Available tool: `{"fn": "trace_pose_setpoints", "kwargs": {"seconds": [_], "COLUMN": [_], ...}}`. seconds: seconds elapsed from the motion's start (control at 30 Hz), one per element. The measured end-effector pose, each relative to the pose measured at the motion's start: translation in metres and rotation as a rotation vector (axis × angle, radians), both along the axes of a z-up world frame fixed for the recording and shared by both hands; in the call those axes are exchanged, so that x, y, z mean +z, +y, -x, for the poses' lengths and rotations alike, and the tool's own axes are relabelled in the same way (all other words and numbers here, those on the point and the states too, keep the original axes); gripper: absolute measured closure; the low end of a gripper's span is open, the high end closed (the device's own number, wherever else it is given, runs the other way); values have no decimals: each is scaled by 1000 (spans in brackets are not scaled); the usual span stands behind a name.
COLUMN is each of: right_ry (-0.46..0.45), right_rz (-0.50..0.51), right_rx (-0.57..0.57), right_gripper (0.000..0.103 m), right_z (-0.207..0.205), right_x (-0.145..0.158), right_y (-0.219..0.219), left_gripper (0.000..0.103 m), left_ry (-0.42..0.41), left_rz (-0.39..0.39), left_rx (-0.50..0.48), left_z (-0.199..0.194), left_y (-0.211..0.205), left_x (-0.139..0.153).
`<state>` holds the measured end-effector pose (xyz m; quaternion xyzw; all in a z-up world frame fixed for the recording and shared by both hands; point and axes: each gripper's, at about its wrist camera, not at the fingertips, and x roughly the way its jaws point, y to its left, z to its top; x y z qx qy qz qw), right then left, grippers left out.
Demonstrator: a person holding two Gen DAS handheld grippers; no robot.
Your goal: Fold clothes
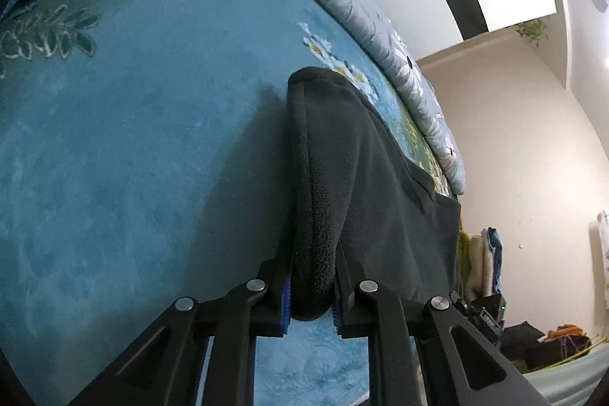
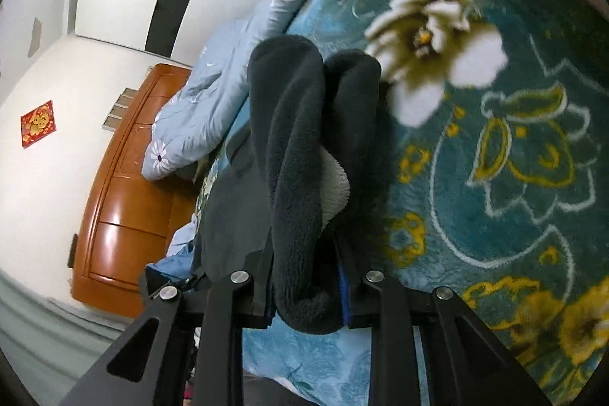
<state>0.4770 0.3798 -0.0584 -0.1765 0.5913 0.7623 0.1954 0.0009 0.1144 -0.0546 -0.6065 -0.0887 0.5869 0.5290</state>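
Observation:
A dark grey fleece garment hangs stretched between both grippers above a teal flowered blanket. My left gripper is shut on a thick rolled edge of the fleece. My right gripper is shut on another bunched edge of the same garment, where a patch of white fluffy lining shows. The rest of the garment drapes away between the two grippers, partly hidden behind the folds.
A light blue quilt with daisies lies along the blanket's far edge, also in the right wrist view. A wooden headboard stands at the left. Piled clothes lie on the floor by the wall.

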Motion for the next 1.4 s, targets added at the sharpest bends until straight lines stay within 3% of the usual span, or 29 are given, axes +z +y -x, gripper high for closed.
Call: {"fn": "trace_pose_setpoints", "kwargs": {"seconds": [0.07, 0.13, 0.23, 0.4, 0.47, 0.7, 0.8, 0.87, 0.93, 1.0, 1.03, 1.1, 1.27, 1.4], "right_ry": [-16, -51, -99, -154, -160, -252, -209, -191, -191, -191, -193, -184, -106, -144], "right_rz": [-17, -54, -125, -249, -276, -326, -263, -234, -222, -224, -232, -256, -389, -406], "right_rx": [12, 28, 18, 17, 49, 60, 42, 26, 27, 44, 50, 51, 34, -9], "right_gripper": [66, 59, 53, 39, 32, 32, 32, 37, 61, 84, 90, 93, 94, 94], "right_z": [-1, -2, -11, 2, 23, 78, 82, 82, 84, 86, 86, 85, 78, 83], "right_x": [1, 5, 17, 43, 49, 45, 36, 34, 34, 36, 38, 46, 93, 104], "right_y": [1, 2, 5, 24, 36, 88, 106, 111, 111, 110, 108, 104, 103, 125], "left_gripper": [79, 57, 39, 27, 27, 27, 29, 37, 60, 76, 81, 90, 92, 92], "left_ry": [30, 86, 156, 162, 153, 86, 44, 51, 82, 95, 112, 148, 213, 219], "left_rz": [14, 37, 32, 27, 49, 105, 79, 57, 38, 17, 14, -9, -164, -148], "left_rx": [-34, -56, -43, -35, -38, -119, -109, -98, -103, -102, -97, -84, -74, -33], "left_z": [0, 0, 9, 35, 40, 38, 40, 39, 35, 33, 31, 29, 29, 41], "left_y": [8, 11, 7, 43, 70, 139, 146, 147, 146, 144, 144, 142, 143, 168], "left_x": [2, 6, 14, 20, 16, -7, -11, -10, -3, 4, 9, 22, 75, 86]}}
